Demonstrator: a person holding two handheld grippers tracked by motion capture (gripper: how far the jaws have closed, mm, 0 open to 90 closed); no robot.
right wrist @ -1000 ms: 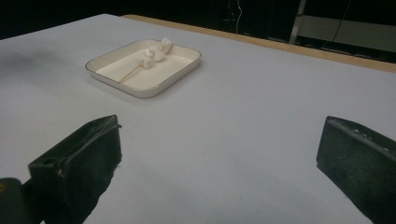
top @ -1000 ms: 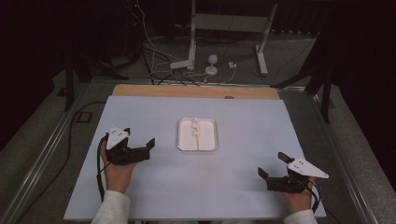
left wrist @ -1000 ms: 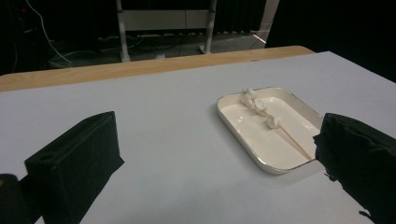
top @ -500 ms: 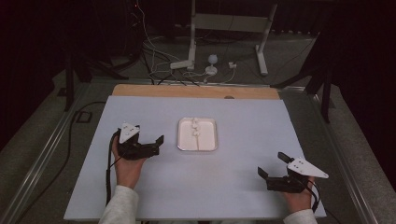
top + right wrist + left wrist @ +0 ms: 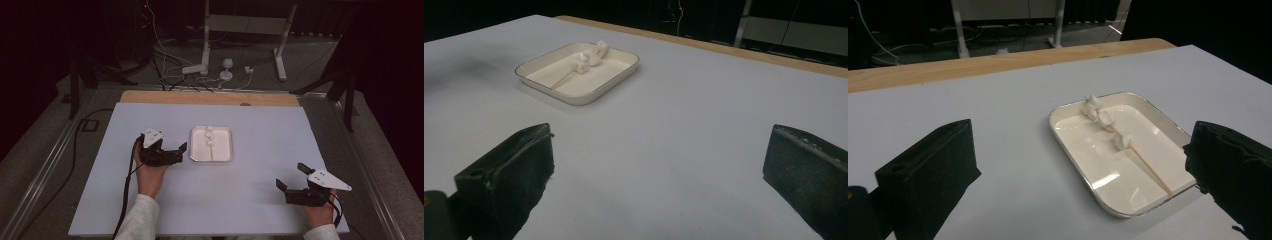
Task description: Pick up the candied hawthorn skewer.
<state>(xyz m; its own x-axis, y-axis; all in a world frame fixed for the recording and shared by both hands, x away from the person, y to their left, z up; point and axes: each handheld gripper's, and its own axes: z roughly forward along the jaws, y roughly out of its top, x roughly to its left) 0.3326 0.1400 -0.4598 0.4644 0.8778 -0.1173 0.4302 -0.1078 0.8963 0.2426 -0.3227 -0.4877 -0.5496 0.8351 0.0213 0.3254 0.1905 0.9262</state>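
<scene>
- Early stage, by the look of it: nothing gripped, skewer (image 5: 1143, 162) lying untouched in the white tray (image 5: 225, 156) at mid tabletop (image 5: 260, 200), three marshmallows (image 5: 1105, 120) threaded on its far end.
- Left hand-held gripper (image 5: 176, 152) just beside the tray's left rim, jaws spread wide and empty, aimed at the tray.
- Right hand-held gripper (image 5: 292, 180) well apart near the front right corner, jaws likewise spread, holding nothing.
- Left to do, as judged: closing in on the tray, pinching the skewer, handling the marshmallows.
- No brand, label or readable writing anywhere.
</scene>
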